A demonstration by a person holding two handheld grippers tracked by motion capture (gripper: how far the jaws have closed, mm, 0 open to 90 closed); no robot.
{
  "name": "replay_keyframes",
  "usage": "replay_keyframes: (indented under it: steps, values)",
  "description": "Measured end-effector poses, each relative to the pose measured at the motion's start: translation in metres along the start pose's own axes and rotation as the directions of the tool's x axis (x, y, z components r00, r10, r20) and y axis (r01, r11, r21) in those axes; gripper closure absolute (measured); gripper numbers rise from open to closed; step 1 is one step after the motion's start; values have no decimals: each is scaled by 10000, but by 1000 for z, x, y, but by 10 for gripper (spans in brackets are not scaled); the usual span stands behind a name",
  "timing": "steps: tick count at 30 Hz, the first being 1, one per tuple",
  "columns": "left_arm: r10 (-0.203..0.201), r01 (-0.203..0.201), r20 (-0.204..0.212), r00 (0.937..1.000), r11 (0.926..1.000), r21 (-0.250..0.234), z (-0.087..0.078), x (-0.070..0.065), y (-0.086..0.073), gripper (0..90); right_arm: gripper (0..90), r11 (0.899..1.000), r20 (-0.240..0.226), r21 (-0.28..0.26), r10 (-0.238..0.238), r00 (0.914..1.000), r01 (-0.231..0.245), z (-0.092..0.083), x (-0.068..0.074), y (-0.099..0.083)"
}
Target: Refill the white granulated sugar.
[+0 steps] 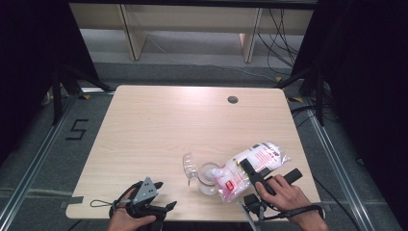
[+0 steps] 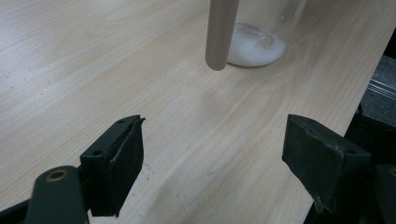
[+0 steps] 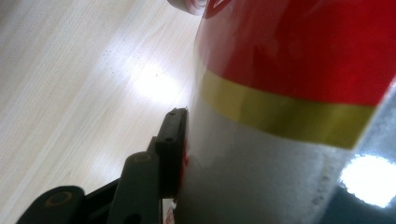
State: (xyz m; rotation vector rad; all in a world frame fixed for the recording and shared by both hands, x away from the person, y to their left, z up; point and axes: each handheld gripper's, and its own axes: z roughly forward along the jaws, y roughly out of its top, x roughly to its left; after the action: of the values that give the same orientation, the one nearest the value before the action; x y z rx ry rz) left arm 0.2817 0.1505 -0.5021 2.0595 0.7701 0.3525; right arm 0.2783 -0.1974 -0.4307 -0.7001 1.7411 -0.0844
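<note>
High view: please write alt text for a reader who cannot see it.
The right gripper tilts a plastic bag over a clear cup on a wooden table. The left gripper rests at the near edge.

- A light wood bench (image 1: 159, 130) with rounded corners stands in the middle, with a round dark cable hole (image 1: 233, 99) near its far right edge.
- The floor (image 1: 53, 159) around it is grey carpet; a black mark like a "5" (image 1: 77, 129) lies on it to the left.
- Metal rails (image 1: 29, 166) run along the floor on both sides.
- Black curtains (image 1: 29, 57) hang on the left and right.
- A pale wooden frame (image 1: 192, 21) stands at the far end, with loose cables (image 1: 281, 33) hanging at its right.
</note>
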Motion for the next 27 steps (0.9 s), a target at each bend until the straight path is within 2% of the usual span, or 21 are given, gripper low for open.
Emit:
replay_keyframes:
  steps: [2,3,4,6,7,12,14,15,16,17,18,20,21,23,24,25,26,27]
  values:
    - [43,-42,-34,10000,10000,42,0,0,0,202,595,10000,7,17,94,10000,-94,0,1,0]
    - [465,-464,-41,9989,9987,192,-1,2,0,202,595,9999,19,-53,127,9999,-127,0,1,0]
    - [173,-173,-1,9998,9998,76,0,0,0,202,596,9999,-3,-42,118,9999,-118,0,1,0]
    - [73,-73,-4,10000,9999,89,0,0,0,202,597,10000,6,-17,94,10000,-94,0,1,1]
    - [222,-222,4,9998,9997,27,0,1,0,202,597,9989,-77,78,-458,9989,458,-1,-3,0]
    - [282,-282,26,9996,9996,69,0,1,0,202,600,9991,-85,59,-408,9991,409,-2,-4,-1]
    - [406,-404,-92,9991,9989,257,-1,2,0,202,601,10000,-48,33,54,10000,-54,-1,0,-1]
    - [424,-421,-107,9990,9988,268,-2,2,0,202,602,10000,-44,56,48,10000,-48,-1,0,-1]
    - [243,-242,-61,9997,9996,145,-1,0,0,202,602,10000,-58,58,43,10000,-43,-1,0,-1]
    - [329,-327,-57,9994,9992,238,-1,1,0,202,603,10000,-46,56,27,10000,-27,-1,0,-1]
    - [581,-580,3,9983,9980,254,-2,3,1,202,603,10000,-38,50,18,10000,-18,-1,0,-1]
    - [497,-496,-58,9987,9986,198,-1,2,0,202,604,10000,-26,33,3,10000,-3,-1,-1,-1]
    - [630,-627,-77,9980,9976,282,-2,3,1,202,605,9988,-70,126,-478,9988,479,-3,-4,-1]
    - [586,-585,-31,9983,9979,285,-1,3,0,202,606,9996,15,57,-292,9996,292,-2,-3,0]
    - [177,-176,-58,9998,9998,90,0,0,0,202,607,10000,21,5,21,10000,-21,-2,-1,0]
    - [79,-79,-36,10000,10000,-39,1,-1,-1,202,607,10000,18,-3,21,10000,-21,-2,-1,0]
    - [320,-318,-126,9994,9994,161,0,1,-1,202,608,10000,0,9,19,10000,-19,-2,-1,1]
    - [331,-329,-129,9994,9993,155,0,1,-1,202,608,10000,4,20,32,10000,-32,-2,0,1]
